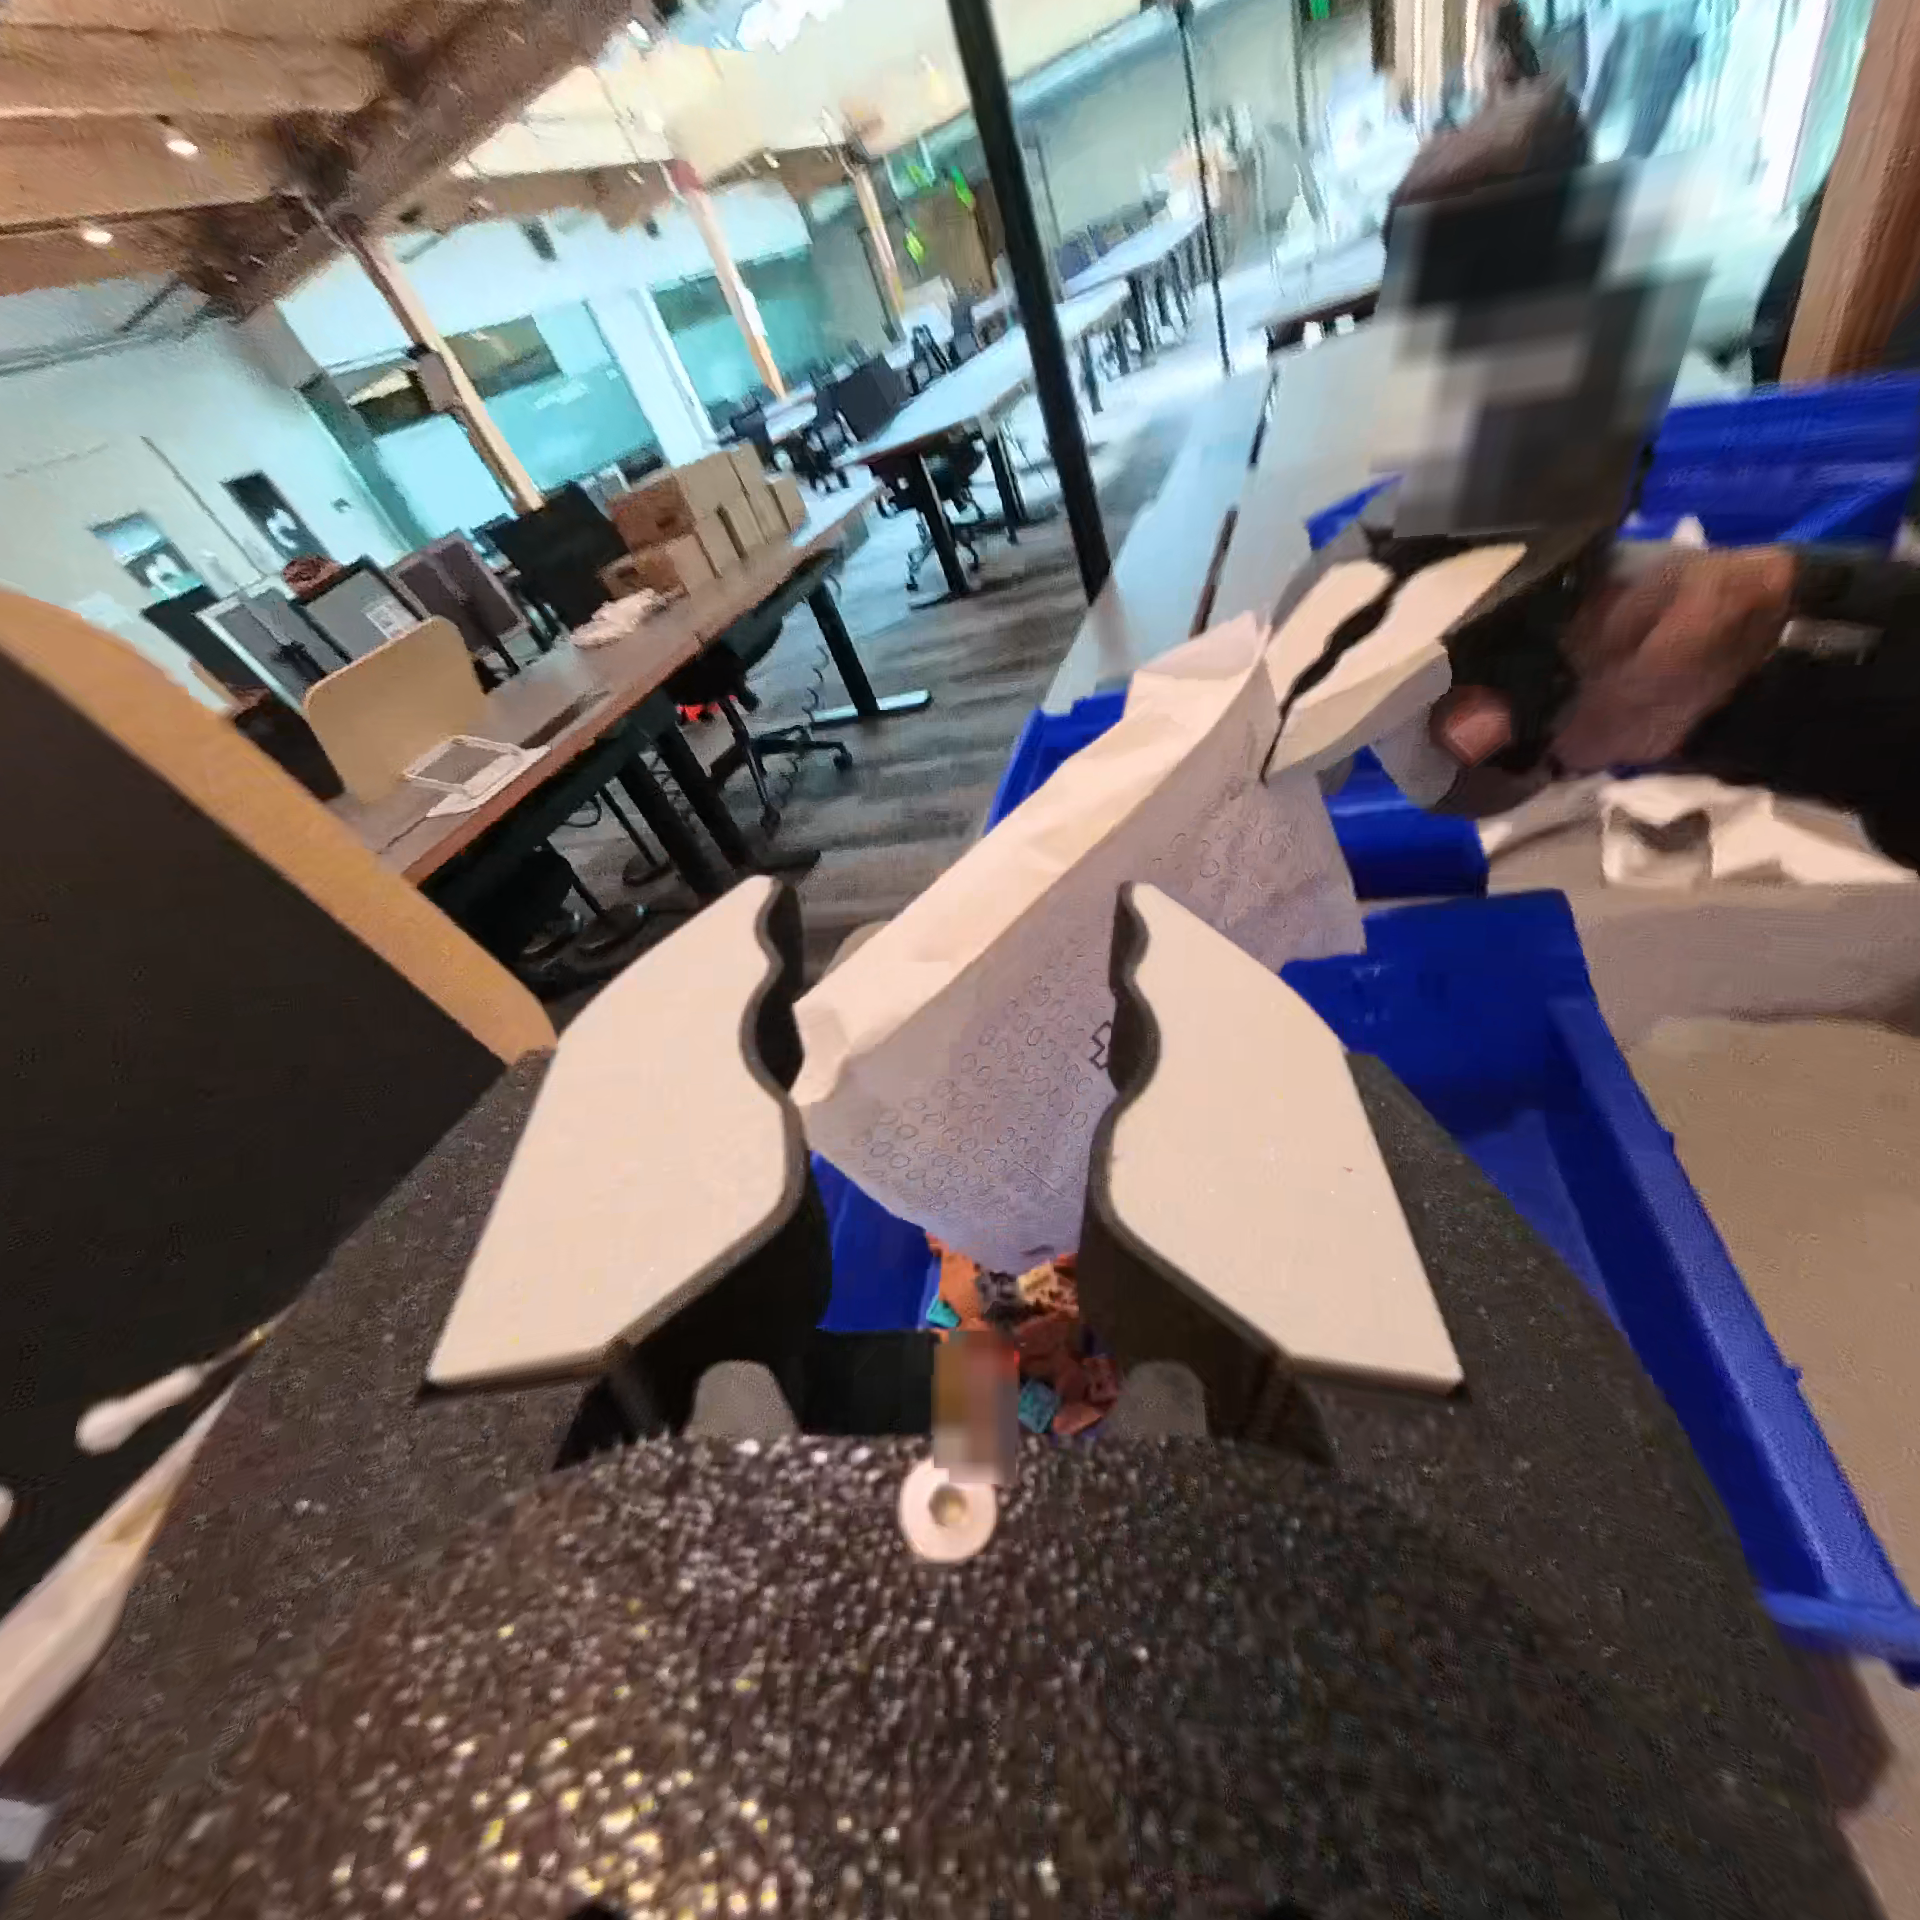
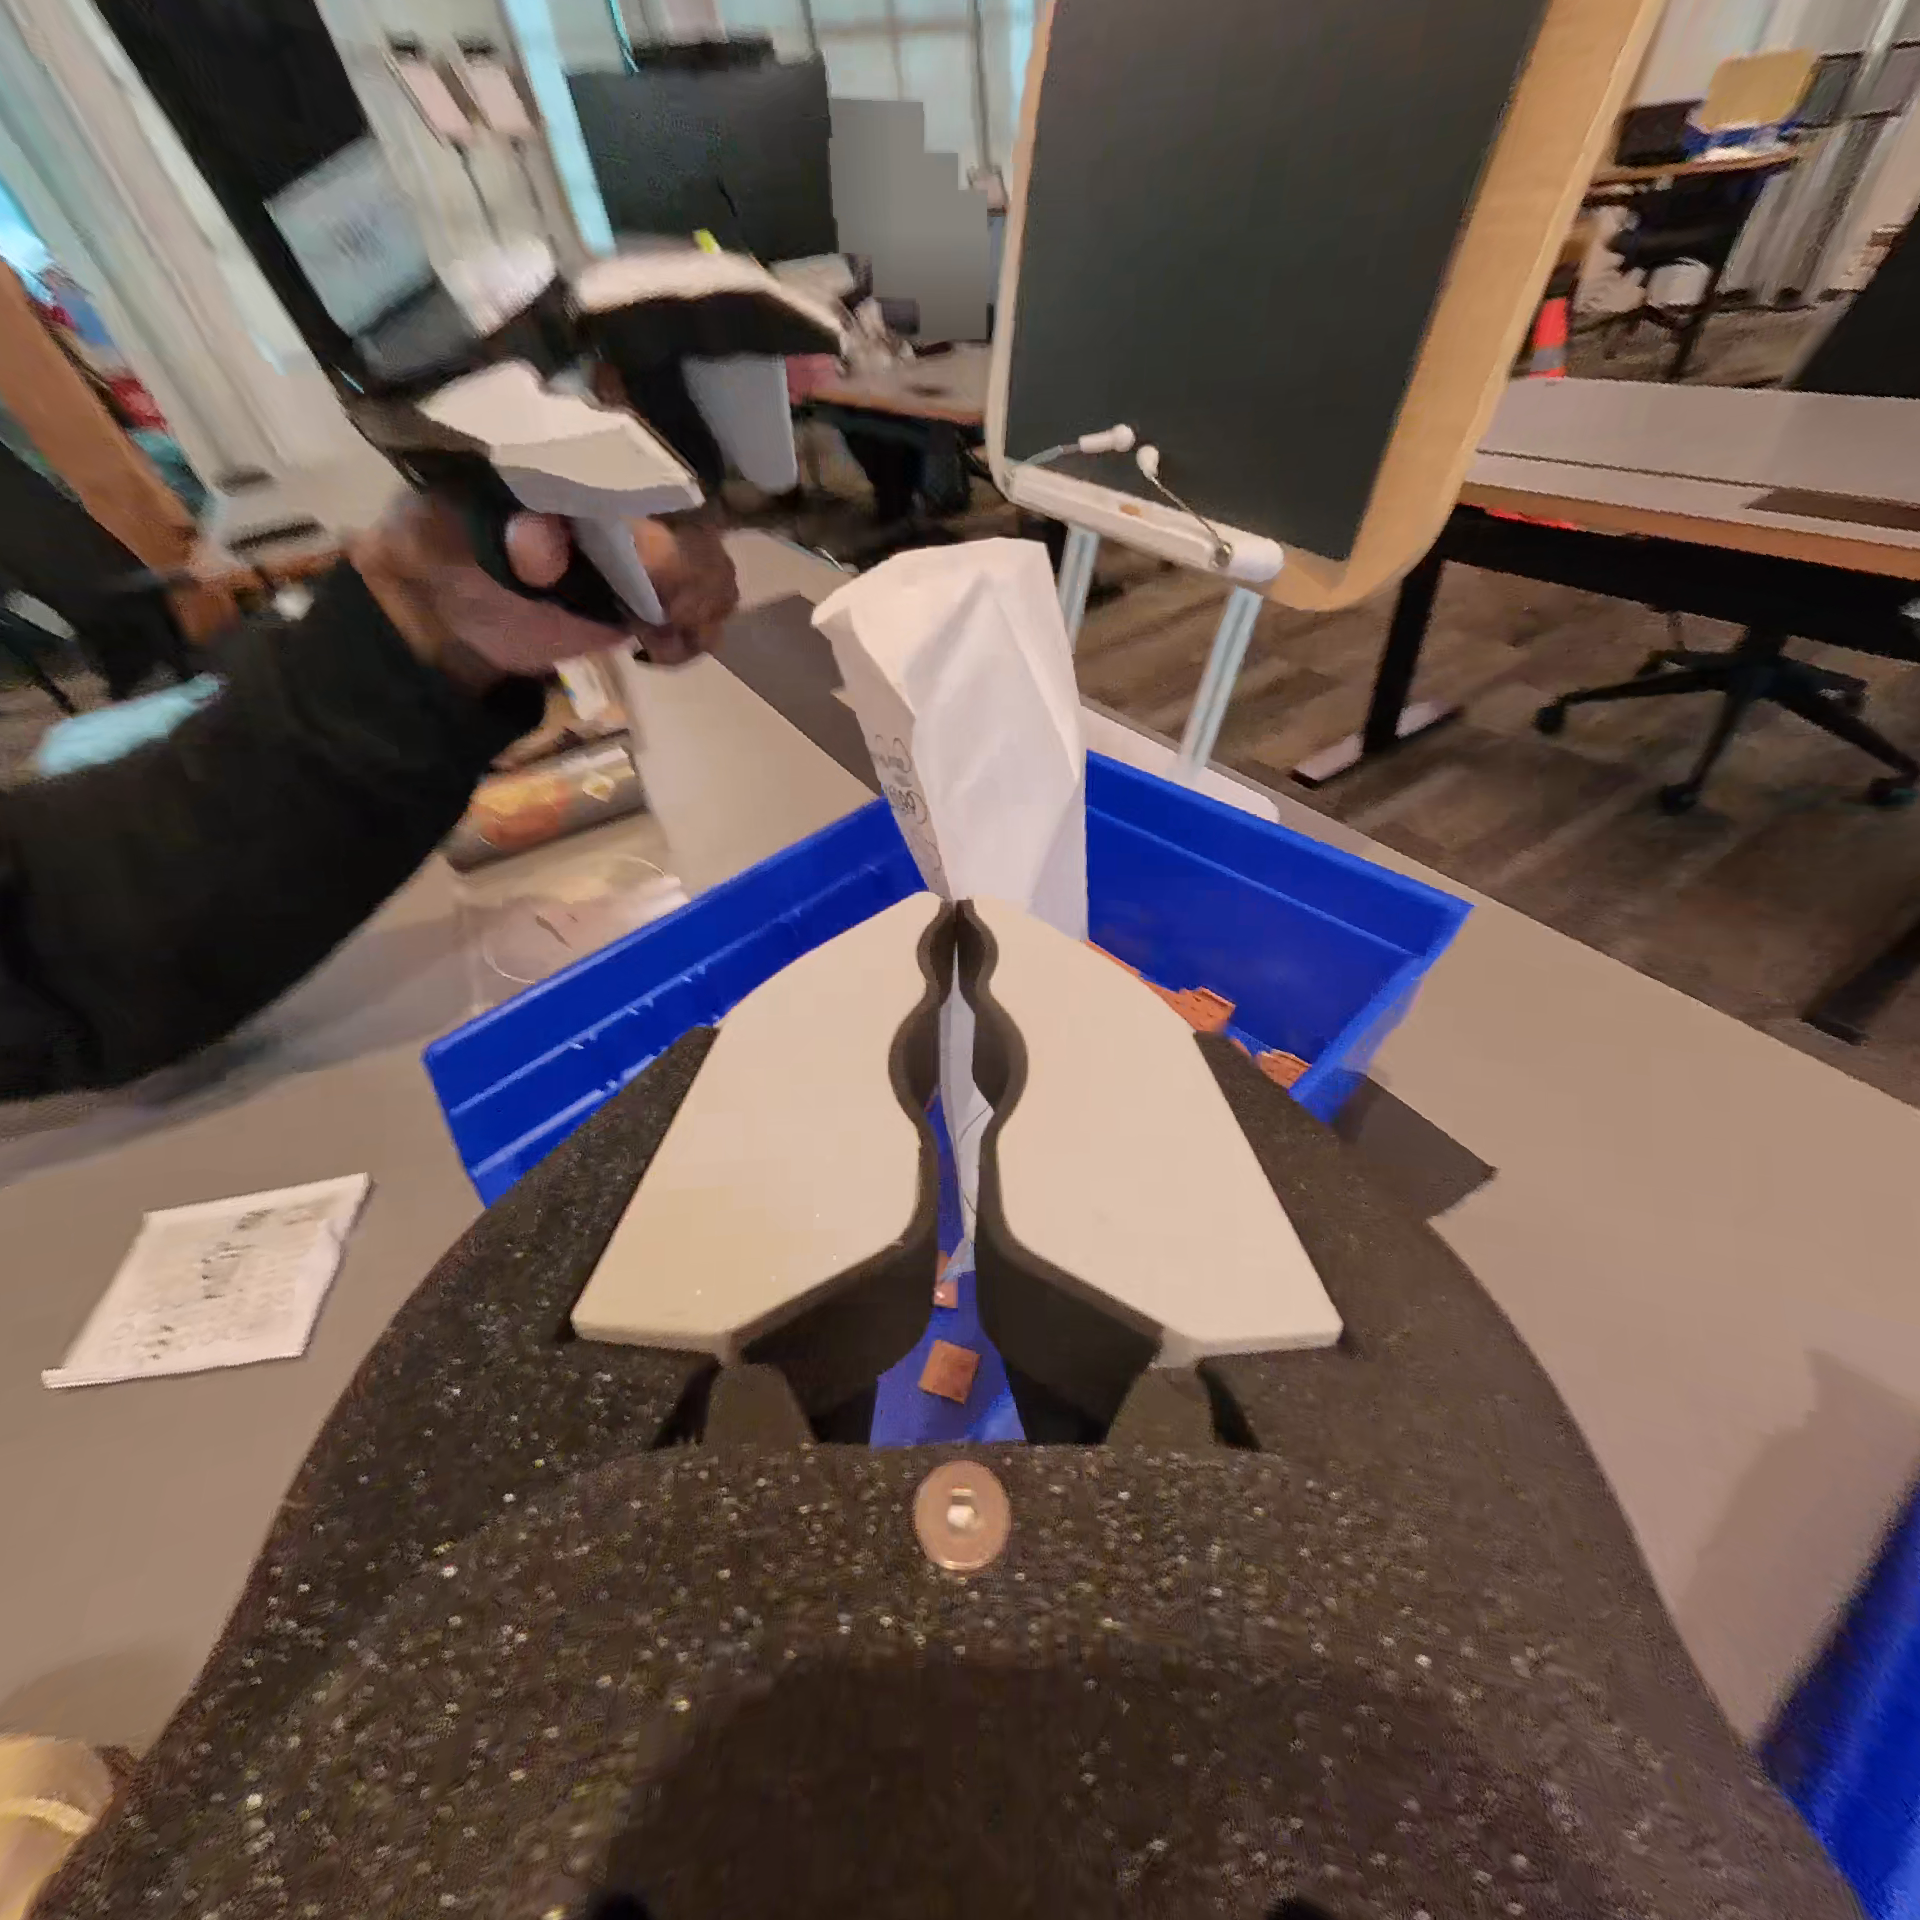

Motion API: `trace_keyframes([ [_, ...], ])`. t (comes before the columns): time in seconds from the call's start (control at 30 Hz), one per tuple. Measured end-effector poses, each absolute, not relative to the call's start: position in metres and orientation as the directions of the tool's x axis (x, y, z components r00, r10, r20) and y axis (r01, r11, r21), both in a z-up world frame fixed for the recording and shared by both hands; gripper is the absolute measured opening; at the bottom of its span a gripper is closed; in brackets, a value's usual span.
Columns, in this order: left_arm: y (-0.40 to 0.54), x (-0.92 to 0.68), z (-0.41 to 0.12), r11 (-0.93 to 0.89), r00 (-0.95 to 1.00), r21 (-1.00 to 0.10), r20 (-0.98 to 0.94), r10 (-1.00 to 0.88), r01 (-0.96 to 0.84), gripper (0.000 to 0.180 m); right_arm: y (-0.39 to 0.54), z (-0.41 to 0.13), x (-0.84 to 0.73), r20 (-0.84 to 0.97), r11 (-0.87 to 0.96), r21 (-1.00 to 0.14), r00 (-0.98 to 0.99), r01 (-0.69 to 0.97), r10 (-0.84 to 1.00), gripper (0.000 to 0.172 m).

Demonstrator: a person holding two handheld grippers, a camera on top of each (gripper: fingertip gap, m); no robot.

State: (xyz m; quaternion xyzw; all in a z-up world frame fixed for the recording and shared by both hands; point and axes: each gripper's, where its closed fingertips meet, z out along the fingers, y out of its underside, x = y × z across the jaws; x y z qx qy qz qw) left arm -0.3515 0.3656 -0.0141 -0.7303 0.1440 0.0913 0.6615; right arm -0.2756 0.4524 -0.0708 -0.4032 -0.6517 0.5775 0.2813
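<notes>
A: Right gripper (image 2: 956,914)?

B: Clenched on the white paper bag (image 2: 977,707), pads pinching its edge. Bag hangs over the blue bin (image 2: 1247,904), toward 12 o'clock from the fingertips.

A: Left gripper (image 1: 956,904)?

B: Released. Fingers spread, the bag passes between them, and a gap shows at the left pad; nothing gripped. In the right wrist view it sits off at 10 o'clock, clear of the bag.

A: In the bin?

B: Small brown and teal pieces (image 1: 1039,1320) under the bag's lower end.

A: Anything else?

B: Printed flat packet (image 2: 208,1278) on the grey table (image 2: 1662,1195) at 8 o'clock. Black board (image 2: 1247,260) at 1 o'clock, behind the bin.
</notes>
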Motion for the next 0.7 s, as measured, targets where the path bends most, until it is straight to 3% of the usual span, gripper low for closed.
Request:
trace_keyframes([
  [0.13,0.34,-0.378,-0.037,-0.019,0.995,-0.996,-0.086,-0.041,-0.087,0.056,0.449,-0.074,-0.278,-0.172,-0.074,-0.978,-0.566,0.193,0.806,0.0],
  [0.3,0.343,-0.406,-0.073,-0.115,1.0,-0.993,-0.026,0.011,-0.025,0.057,0.448,-0.083,-0.286,-0.213,-0.114,-0.972,-0.572,0.204,0.792,0.0],
  [0.57,0.347,-0.395,-0.1,-0.112,0.984,-0.992,0.079,-0.159,0.061,0.055,0.448,-0.072,-0.27,-0.301,-0.242,-0.953,-0.68,0.185,0.669,0.0],
  [0.7,0.348,-0.37,-0.108,-0.111,0.946,-0.992,0.095,-0.309,0.063,0.037,0.452,-0.07,-0.269,-0.318,-0.269,-0.946,-0.681,0.181,0.66,0.0],
])
